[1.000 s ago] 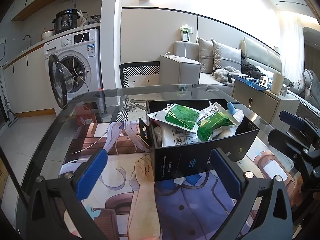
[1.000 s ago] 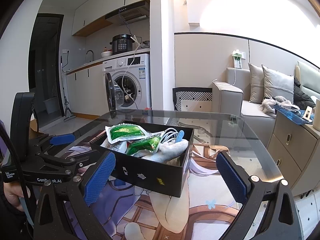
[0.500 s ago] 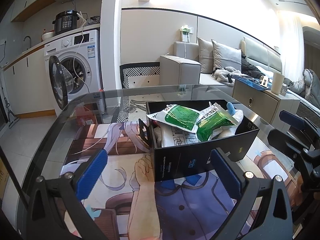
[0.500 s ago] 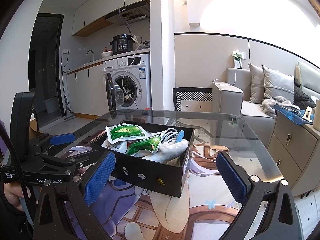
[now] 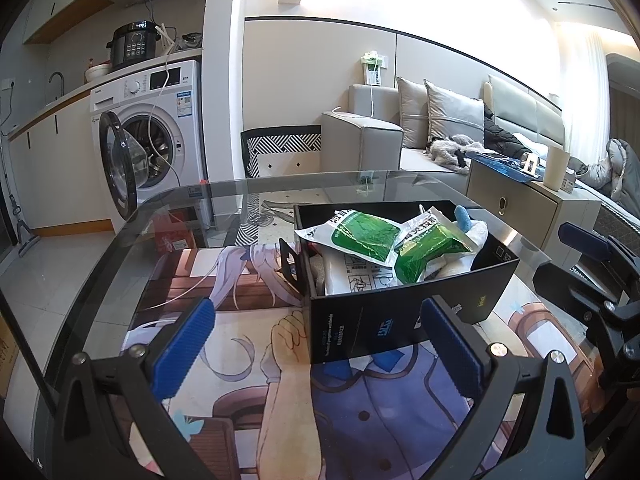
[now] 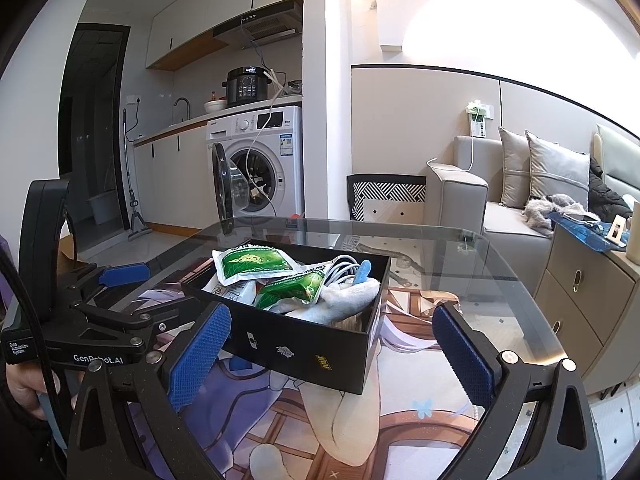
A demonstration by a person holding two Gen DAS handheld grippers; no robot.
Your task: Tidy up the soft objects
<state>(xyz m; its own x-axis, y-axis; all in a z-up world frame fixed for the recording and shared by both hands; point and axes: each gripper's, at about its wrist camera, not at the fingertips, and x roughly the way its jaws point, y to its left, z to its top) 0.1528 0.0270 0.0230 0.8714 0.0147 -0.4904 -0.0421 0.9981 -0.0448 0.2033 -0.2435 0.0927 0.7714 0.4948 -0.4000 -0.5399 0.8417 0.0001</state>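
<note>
A black cardboard box [image 5: 400, 320] sits on a glass-topped table [image 5: 132, 256] over an anime-print mat [image 5: 248, 360], at the centre of both wrist views. Inside it lie two green-and-white sealed pouches [image 5: 362, 236] [image 5: 430, 250], a white printed bag [image 5: 352, 276], a grey-white plush item with a blue tip [image 6: 348, 296] and a coil of white cable [image 6: 340, 270].

The left gripper [image 5: 316, 344] fills the lower part of its view, blue pads spread wide and holding nothing; the box stands just ahead, its near wall between the two fingers' lines and slightly right of centre. The right gripper [image 6: 328, 348] is likewise splayed wide and empty at the bottom of its frame, the box's near corner lying between its pads [image 6: 200, 354].

At lower left of the right wrist view, a hand [image 6: 28, 392] grips the left tool's handle, though most of it is hidden.

Behind, a washing machine [image 5: 160, 128] with its door ajar stands at upper left, and a grey sofa [image 5: 400, 132] at right.
</note>
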